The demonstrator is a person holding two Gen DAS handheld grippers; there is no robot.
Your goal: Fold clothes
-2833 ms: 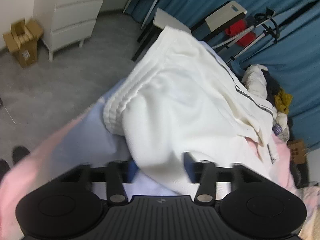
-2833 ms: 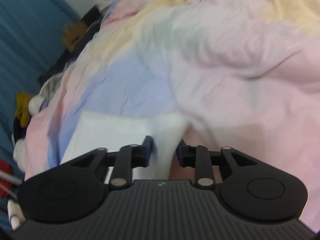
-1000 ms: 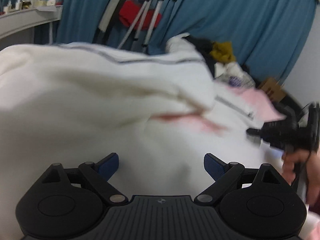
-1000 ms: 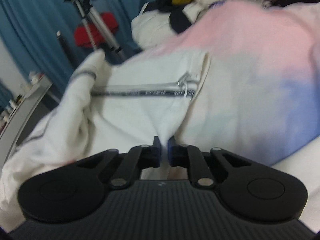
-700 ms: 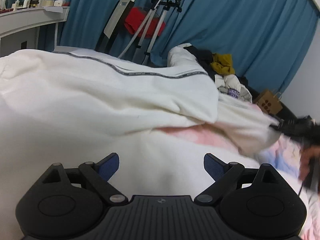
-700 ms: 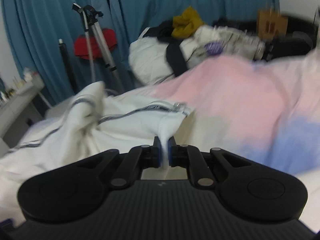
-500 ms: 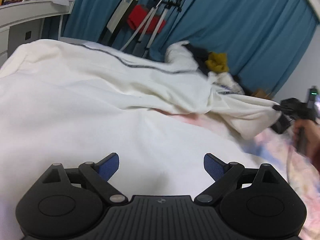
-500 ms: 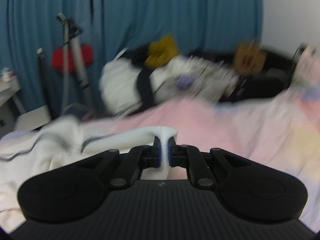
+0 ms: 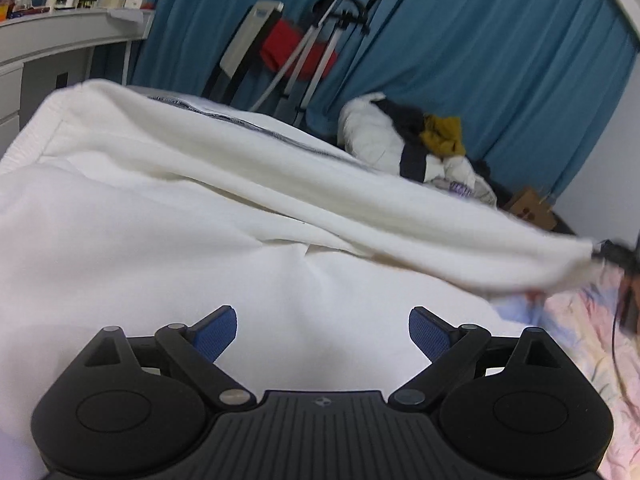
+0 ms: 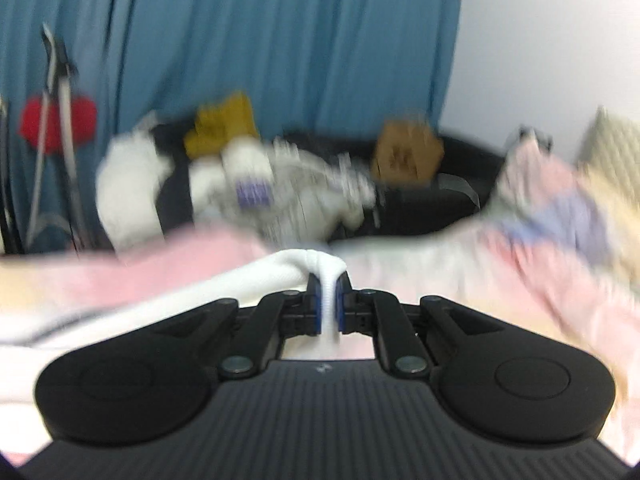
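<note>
Stretched farther over the pastel bedsheet (image 9: 580,320) before blue curtains (image 9: 460,40), white garment (image 9: 280,184) stays clamped in right gripper (image 10: 327,312); left gripper (image 9: 322,330) agape.

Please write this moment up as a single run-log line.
task: fold clothes | left gripper: jaws open over white fleece garment | right gripper: jaws shut on garment edge, stretched taut | surface: pastel bedsheet

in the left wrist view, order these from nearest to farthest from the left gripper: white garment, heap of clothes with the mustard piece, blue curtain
1. white garment: just ahead of the open left gripper, spread across the view.
2. heap of clothes: beyond the garment, ahead and right.
3. blue curtain: hanging behind the heap, at the back.
</note>
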